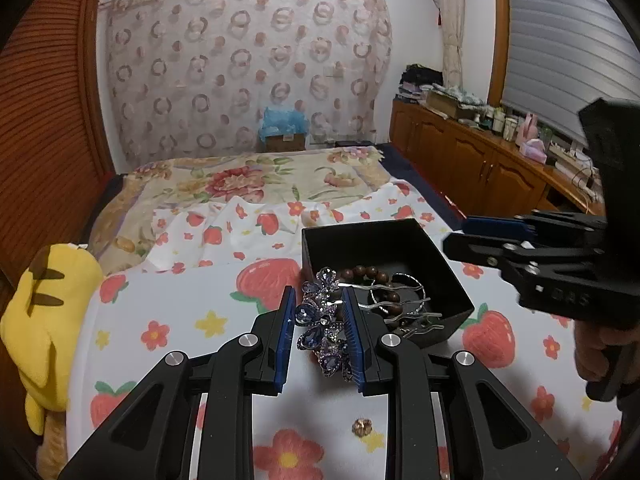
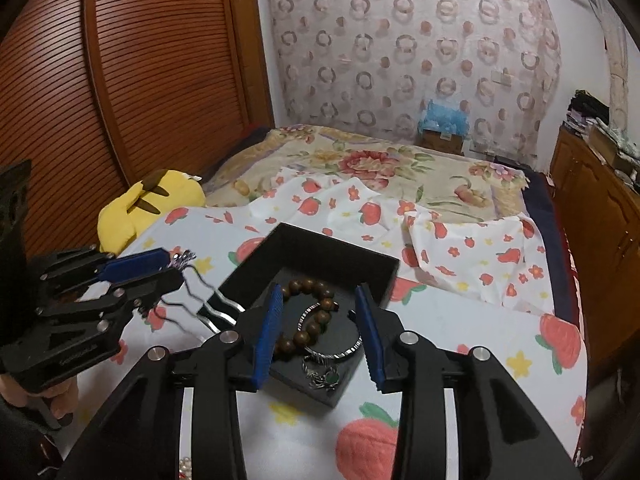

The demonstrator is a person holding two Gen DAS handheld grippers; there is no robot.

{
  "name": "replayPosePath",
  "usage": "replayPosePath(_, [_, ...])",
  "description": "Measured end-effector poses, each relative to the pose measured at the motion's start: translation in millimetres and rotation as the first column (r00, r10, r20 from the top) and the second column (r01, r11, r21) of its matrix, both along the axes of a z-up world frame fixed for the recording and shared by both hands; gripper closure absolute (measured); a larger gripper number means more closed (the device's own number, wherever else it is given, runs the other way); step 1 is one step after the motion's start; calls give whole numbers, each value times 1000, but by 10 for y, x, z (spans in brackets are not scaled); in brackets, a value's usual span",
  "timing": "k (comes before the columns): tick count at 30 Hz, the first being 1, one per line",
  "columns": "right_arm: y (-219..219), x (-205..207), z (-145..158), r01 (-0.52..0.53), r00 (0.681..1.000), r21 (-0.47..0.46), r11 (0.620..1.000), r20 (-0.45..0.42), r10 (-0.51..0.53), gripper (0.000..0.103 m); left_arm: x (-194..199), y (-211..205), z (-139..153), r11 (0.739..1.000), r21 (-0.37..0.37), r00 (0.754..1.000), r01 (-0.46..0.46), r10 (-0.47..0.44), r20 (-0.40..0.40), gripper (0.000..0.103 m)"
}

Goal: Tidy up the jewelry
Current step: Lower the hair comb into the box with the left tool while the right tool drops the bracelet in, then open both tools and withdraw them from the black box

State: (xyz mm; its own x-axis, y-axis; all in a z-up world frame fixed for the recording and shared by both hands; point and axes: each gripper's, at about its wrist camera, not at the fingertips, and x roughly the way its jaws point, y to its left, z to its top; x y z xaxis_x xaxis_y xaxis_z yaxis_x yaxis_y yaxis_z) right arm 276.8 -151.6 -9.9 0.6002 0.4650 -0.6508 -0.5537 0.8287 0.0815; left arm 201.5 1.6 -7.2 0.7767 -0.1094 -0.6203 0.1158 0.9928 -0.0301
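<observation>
A black open box (image 1: pixel 404 240) (image 2: pixel 320 258) stands on the strawberry-print sheet. In it lie a brown bead bracelet (image 2: pixel 308 316) (image 1: pixel 368 273), a silver bangle (image 2: pixel 340 354) and a small green-stone piece (image 2: pixel 326 380). My left gripper (image 1: pixel 318 320) is shut on a purple jewelled flower hairpin (image 1: pixel 320 320), held at the box's left edge, its wavy silver prongs (image 1: pixel 400 312) reaching over the box. In the right wrist view the left gripper (image 2: pixel 160 266) holds the hairpin (image 2: pixel 182 259) left of the box. My right gripper (image 2: pixel 318 328) is open and empty above the box, and also shows in the left wrist view (image 1: pixel 460 236).
A small gold ring-like piece (image 1: pixel 362 427) lies on the sheet near me. A pearl item (image 2: pixel 186 466) shows at the bottom edge. A yellow plush toy (image 1: pixel 44 320) (image 2: pixel 148 204) sits at the left. A wooden cabinet (image 1: pixel 480 160) runs along the right; a louvred wardrobe (image 2: pixel 140 80) stands left.
</observation>
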Motion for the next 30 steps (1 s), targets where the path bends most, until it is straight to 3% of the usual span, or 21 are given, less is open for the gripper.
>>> replayPosePath(12, [-522,-55,-269,77,997,-37,996,-20,-78,63,381,-252,-178,999,38,999,11,-9,-49,81])
replayPosePath(22, [-671,-244,-416,67,997,-32,997,-27,-68,63,474,-442,-310,997,58,995,49,-44,-84,80])
replayPosePath(25, [-650,-335,-429,54,998,-34,998,-21,-55,63,437,-470,-289,996,63,995,64,-59,-82,75])
replayPosePath(27, [-632,-411,-427,45,999,-33,998,-14,-46,63,359,-475,-258,995,67,995,73,-68,-71,63])
replayPosePath(30, [-635,-566,-410,31,1000,-23,999,-3,-31,63,200,-451,-219,994,65,995,86,-82,-60,60])
